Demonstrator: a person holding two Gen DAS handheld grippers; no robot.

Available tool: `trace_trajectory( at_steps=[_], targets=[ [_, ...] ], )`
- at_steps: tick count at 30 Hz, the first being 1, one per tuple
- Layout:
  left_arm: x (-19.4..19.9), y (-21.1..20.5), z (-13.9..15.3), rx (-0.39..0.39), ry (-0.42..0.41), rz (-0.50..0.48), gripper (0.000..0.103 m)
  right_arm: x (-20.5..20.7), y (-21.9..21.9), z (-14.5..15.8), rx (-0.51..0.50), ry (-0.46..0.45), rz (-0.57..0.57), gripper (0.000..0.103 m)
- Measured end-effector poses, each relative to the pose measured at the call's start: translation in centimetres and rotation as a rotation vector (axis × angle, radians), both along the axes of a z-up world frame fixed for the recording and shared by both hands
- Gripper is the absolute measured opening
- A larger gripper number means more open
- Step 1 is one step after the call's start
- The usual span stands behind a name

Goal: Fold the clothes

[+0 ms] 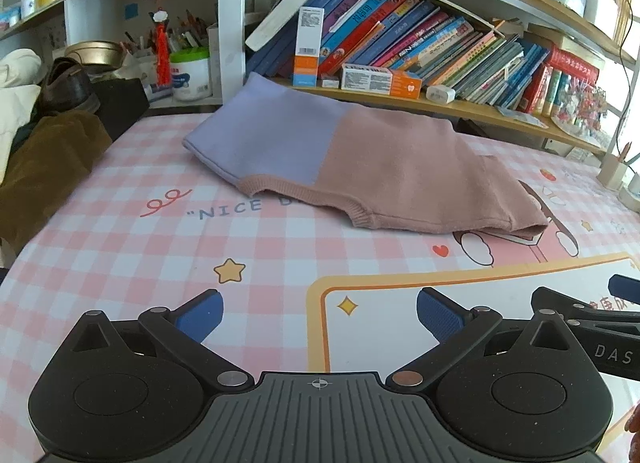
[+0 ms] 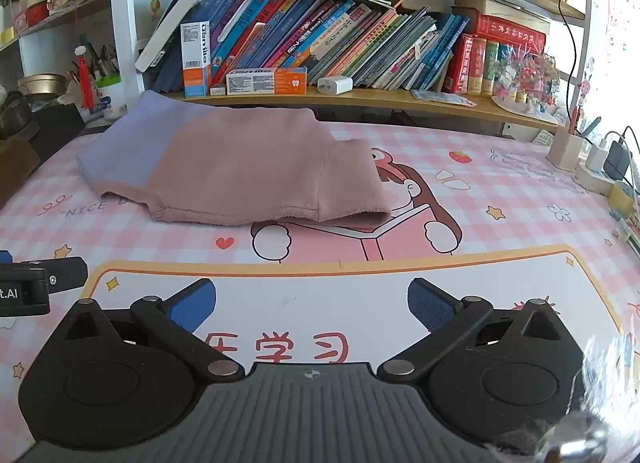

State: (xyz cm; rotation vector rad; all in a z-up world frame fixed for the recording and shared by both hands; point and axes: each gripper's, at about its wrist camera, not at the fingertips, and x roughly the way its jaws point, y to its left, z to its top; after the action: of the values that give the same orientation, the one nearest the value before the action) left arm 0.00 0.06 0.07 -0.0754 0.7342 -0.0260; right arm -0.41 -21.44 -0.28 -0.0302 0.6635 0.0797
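The tabletop point(image 2: 500, 199), under its pink checked cartoon mat, is carrying a pink and lilac knit garment point(image 2: 240, 167) that is lying in a compact, layered bundle just in front of the bookshelf point(image 2: 360, 97), its lilac end nearest the shelf's white post. That shape is fitting either a finished fold or a half-made one, so no verdict follows. The left tool point(image 1: 320, 317) and the right tool point(image 2: 312, 309) are both hovering well short of the garment, near the mat's front panel, each with its blue pads standing wide apart and gripping nothing. The risk I am judging: the soft knit is likely slipping or sagging if pinched by one layer only, dragging the stack open; a far reach could be nudging the toothpaste boxes point(image 2: 266, 80) on the shelf behind. Left of the garment, a white tub point(image 1: 190, 75) is sitting shut, contents hidden; right of it, a beige holder point(image 2: 565, 149) is holding pens.
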Motion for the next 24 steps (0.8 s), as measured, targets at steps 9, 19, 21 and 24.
trace_trajectory(
  at_steps=[9, 19, 21, 24],
  targets=[
    [0.05, 0.82, 0.98, 0.025, 0.005, 0.005, 0.103, -0.17, 0.07, 0.14, 0.0, -0.003, -0.001, 0.103],
    [0.26, 0.82, 0.99, 0.025, 0.014, 0.016, 0.103, -0.33, 0.13, 0.34, -0.006, -0.008, -0.001, 0.103],
    [0.25, 0.83, 0.98, 0.025, 0.015, 0.017, 0.103, -0.36, 0.11, 0.37, -0.006, -0.006, -0.003, 0.103],
    [0.27, 0.86, 0.97, 0.024, 0.017, 0.016, 0.103, -0.35, 0.04, 0.4, -0.006, -0.003, -0.006, 0.103]
  ],
)
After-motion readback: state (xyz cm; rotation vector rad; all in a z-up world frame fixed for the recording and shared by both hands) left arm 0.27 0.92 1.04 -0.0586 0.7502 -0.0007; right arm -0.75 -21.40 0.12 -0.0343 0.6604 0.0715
